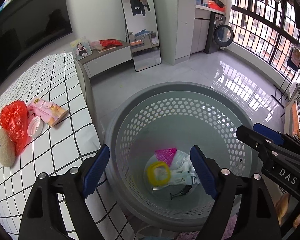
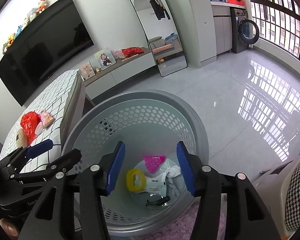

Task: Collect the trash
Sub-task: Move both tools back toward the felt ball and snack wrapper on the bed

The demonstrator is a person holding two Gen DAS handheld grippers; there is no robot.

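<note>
On the checked worktop (image 1: 56, 140) at the left lie a red bag (image 1: 14, 124) and a pink packet (image 1: 48, 110), while the left gripper (image 1: 150, 172) and right gripper (image 2: 150, 170) hang with jaws apart and empty above the grey basket (image 1: 190, 92) with trash at its bottom.

Daylight poured in through the barred window (image 1: 270, 30) at my two o'clock and filled the room evenly; nothing looked dim. It threw a bright grid of glare across the glossy floor (image 2: 230, 84) at three o'clock, washing out the tiles there. Under my jaws the basket (image 1: 180, 92) held only soft shadow. The television (image 2: 44, 46) at ten o'clock showed faint reflections. Both fisheye views bent straight lines hard toward the rims, with black vignetting in the corners. Most of the room was sharp; the yellow ring (image 2: 135, 180) looked slightly smeared in the right view.
</note>
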